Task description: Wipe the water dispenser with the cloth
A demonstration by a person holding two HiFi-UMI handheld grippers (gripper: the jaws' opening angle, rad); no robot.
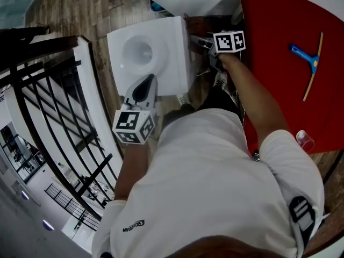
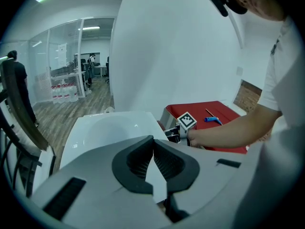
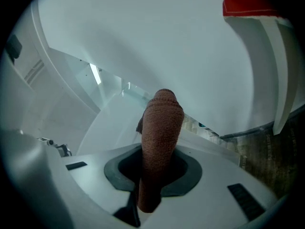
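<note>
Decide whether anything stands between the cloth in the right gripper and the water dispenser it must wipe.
Nothing visible does. The right gripper, shut on the cloth, is at the side of the water dispenser with no object between. The left gripper is over the front edge.

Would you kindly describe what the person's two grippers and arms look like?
Both the left gripper and the right gripper have light grey bodies, black ribbed pads lining the jaws, and a white cube with black square markers. The person wears a white short-sleeved T-shirt.
</note>
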